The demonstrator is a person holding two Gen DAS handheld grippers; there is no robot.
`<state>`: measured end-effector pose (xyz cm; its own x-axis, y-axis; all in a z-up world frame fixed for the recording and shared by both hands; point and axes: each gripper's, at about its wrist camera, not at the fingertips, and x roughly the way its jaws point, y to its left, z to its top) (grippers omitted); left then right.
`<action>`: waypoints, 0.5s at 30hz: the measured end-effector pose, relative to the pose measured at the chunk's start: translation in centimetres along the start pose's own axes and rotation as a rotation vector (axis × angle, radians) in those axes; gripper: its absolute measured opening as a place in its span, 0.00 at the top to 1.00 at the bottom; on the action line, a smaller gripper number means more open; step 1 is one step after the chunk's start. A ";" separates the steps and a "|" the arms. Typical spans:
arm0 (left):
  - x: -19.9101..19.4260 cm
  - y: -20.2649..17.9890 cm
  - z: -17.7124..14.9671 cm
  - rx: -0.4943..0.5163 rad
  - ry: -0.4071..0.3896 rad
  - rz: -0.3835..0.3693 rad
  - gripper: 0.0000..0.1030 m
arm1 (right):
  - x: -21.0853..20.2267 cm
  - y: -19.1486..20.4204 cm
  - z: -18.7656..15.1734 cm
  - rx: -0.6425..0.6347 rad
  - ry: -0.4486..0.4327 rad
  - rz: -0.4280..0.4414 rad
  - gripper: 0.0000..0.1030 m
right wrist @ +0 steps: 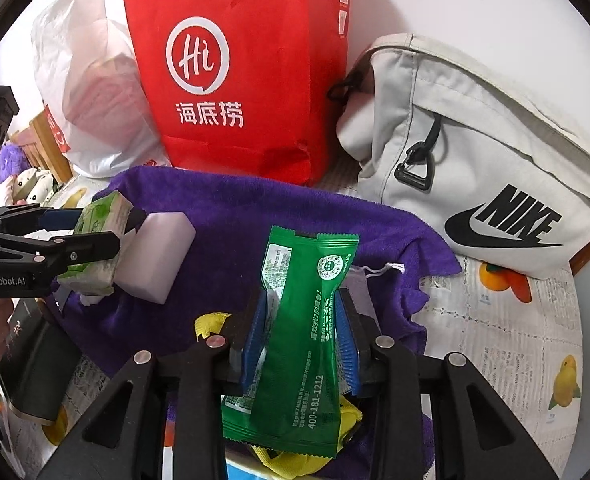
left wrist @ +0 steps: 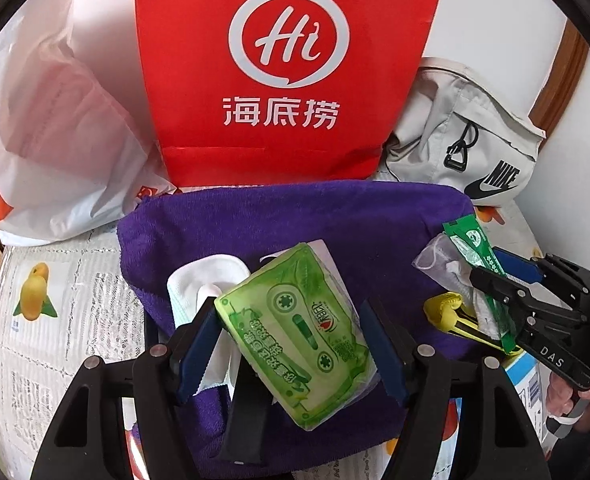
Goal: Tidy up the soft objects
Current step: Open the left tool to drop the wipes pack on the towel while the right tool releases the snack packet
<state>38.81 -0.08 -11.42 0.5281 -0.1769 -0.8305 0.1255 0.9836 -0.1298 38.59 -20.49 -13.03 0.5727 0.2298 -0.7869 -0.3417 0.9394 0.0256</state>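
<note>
Left gripper (left wrist: 291,344) is clamped on a light green tissue pack (left wrist: 295,344), which sits tilted between the two blue pads; a white mask (left wrist: 199,280) and some white paper are caught alongside the pack at the near pad. Right gripper (right wrist: 301,336) holds a dark green sachet (right wrist: 295,340) upright between its blue pads, the sachet creased inward where the pads bear on it. From the left wrist view the right gripper (left wrist: 491,280) stands well off to the right of the left one, with the sachet (left wrist: 475,256) and a clear wrapper bunched in its jaws.

Directly beneath both tools lies a purple towel (left wrist: 295,216), spread flat over a newspaper-print cloth with fruit pictures (left wrist: 55,320). A yellow strap (right wrist: 211,322) lies on the towel just below and left of the right gripper. A pale lilac block (right wrist: 155,256) rests on the towel just beside the left gripper's tip (right wrist: 99,246).

Beyond the towel's far edge stand a red paper bag (left wrist: 287,60), a white plastic bag (left wrist: 55,120) to its left, and a grey Nike bag (right wrist: 475,160) to its right.
</note>
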 end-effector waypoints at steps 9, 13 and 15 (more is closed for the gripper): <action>-0.3 0.0 0.2 -0.022 -0.005 -0.003 0.22 | -1.3 0.3 0.2 -0.016 -0.053 -0.019 0.31; -1.4 0.2 0.2 -0.036 -0.013 0.005 0.22 | -2.2 0.5 0.3 -0.011 -0.066 -0.023 0.31; -2.3 0.3 0.0 -0.035 -0.023 0.010 0.22 | -2.9 0.7 0.1 -0.008 -0.071 -0.022 0.31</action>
<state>37.63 0.58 -9.52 0.5480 -0.1677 -0.8195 0.0906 0.9858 -0.1411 36.78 -20.47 -10.62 0.6313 0.2267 -0.7417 -0.3344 0.9424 0.0034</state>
